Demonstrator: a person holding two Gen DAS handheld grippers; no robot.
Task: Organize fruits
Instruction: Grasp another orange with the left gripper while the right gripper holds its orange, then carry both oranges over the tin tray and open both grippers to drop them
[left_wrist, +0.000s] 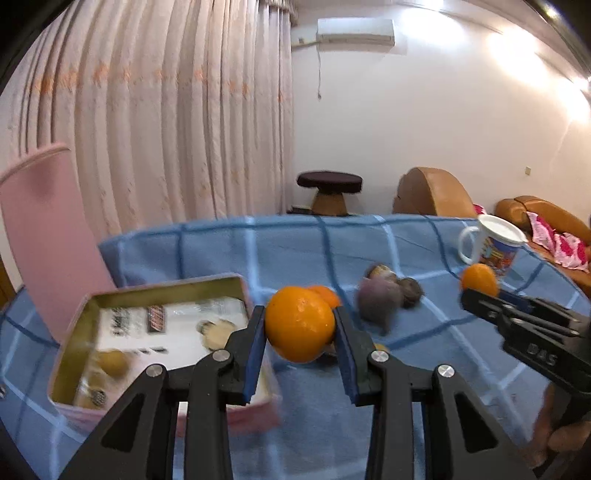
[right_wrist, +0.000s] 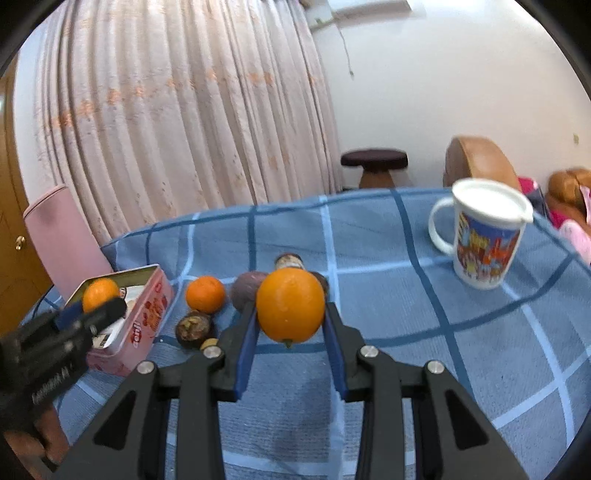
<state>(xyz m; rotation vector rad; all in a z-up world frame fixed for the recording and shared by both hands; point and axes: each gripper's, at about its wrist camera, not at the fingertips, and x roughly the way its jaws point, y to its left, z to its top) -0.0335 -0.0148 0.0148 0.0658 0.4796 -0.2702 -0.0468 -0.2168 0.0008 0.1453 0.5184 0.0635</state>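
Note:
My left gripper (left_wrist: 300, 325) is shut on an orange (left_wrist: 300, 323) and holds it above the blue checked cloth, just right of the open pink tin (left_wrist: 94, 299). My right gripper (right_wrist: 290, 314) is shut on another orange (right_wrist: 290, 304) and holds it above the cloth. The left gripper and its orange (right_wrist: 99, 293) also show in the right wrist view, over the tin (right_wrist: 146, 325). The right gripper's orange (left_wrist: 479, 280) shows at the right of the left wrist view. A small orange (right_wrist: 205, 294), a mangosteen (right_wrist: 194, 328) and a purple fruit (right_wrist: 245, 288) lie on the cloth.
A lidded white mug (right_wrist: 482, 232) with a colourful print stands at the right of the table. A small jar (right_wrist: 290, 261) lies behind the fruits. A pink chair back (left_wrist: 44, 229) rises behind the tin. The tin holds packets and a yellowish fruit (left_wrist: 112, 363).

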